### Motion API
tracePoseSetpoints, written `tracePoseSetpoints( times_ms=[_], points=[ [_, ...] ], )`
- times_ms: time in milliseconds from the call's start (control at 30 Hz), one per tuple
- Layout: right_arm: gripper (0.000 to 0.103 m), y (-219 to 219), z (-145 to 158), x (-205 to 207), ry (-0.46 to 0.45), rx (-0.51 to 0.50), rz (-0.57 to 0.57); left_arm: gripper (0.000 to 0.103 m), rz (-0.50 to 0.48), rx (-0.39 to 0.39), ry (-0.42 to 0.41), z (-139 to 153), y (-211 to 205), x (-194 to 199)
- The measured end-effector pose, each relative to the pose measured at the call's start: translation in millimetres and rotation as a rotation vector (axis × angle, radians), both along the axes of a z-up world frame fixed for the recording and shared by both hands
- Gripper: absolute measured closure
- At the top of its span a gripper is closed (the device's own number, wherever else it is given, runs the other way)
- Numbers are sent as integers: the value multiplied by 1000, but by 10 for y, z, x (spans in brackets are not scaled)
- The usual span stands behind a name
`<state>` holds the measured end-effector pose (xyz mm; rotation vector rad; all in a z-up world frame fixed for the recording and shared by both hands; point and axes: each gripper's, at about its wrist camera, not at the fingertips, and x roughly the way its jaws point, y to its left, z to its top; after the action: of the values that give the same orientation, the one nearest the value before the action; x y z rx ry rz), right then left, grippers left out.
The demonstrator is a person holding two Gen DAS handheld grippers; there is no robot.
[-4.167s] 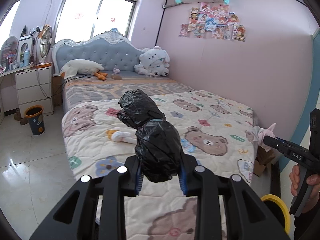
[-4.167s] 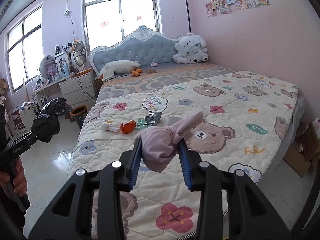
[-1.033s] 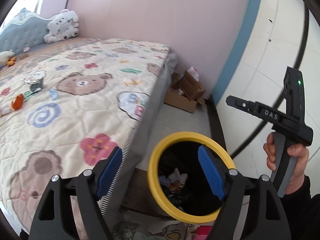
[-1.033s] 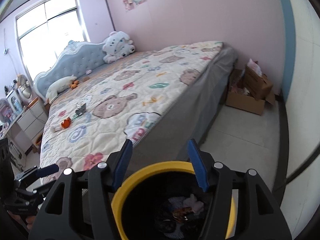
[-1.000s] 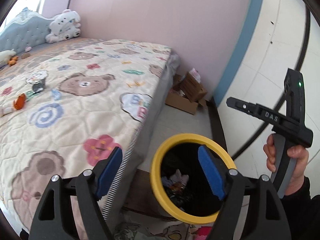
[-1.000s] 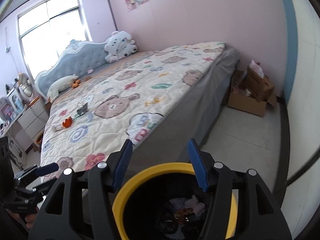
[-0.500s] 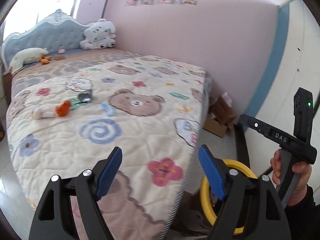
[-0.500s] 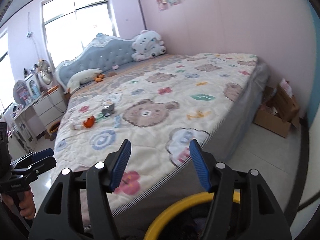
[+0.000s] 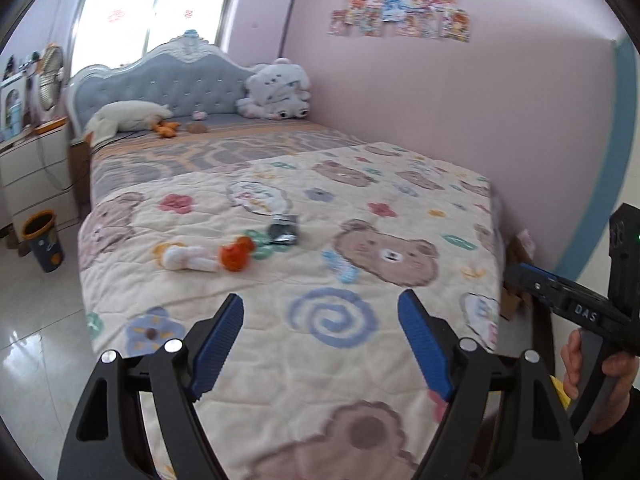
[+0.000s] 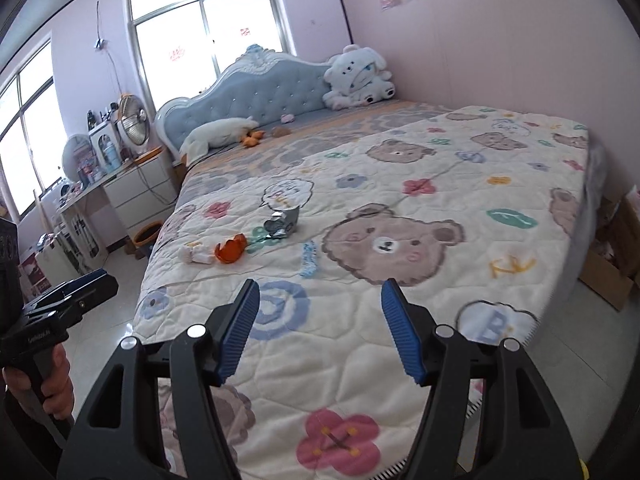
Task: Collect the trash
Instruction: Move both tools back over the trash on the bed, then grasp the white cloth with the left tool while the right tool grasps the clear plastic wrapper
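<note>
Two hand-held grippers are pointing down over a bear-print quilt (image 9: 360, 360), both empty. In the left wrist view, the left hand-held gripper (image 9: 320, 332) is standing wide at the bottom of the frame, nothing between its two blue pads. Four scraps of trash are lying in a loose cluster at the middle of the bed: from the left, a white wad (image 9: 188, 258), an orange scrap (image 9: 236, 255) touching it, a crumpled silver wrapper (image 9: 283, 230) just above and to the right, and a pale blue wrapper (image 9: 342, 266) further right. One small bin (image 9: 42, 240) is standing on the floor at left. At the right edge, a hand (image 9: 612, 376) is gripping the right hand-held gripper (image 10: 316, 312), whose jaws are opening with nothing between them. Two plush toys, a white goose (image 9: 128, 114) and a white dog (image 9: 280, 88), are resting by the headboard.
</note>
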<state>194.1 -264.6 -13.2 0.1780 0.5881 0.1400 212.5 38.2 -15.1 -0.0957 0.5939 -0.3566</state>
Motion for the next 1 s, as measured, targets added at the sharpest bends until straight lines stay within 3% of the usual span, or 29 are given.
tracePoseSetpoints(
  times_ms=[233, 533, 1000],
  points=[
    [42, 266, -170, 612, 48, -8, 35, 27, 87, 16, 48, -179, 325, 453],
    [42, 517, -636, 1337, 137, -45, 44, 27, 184, 9, 157, -565, 733, 1026],
    [42, 792, -1237, 2163, 228, -118, 37, 27, 276, -3, 253, -1043, 1065, 1922]
  ],
)
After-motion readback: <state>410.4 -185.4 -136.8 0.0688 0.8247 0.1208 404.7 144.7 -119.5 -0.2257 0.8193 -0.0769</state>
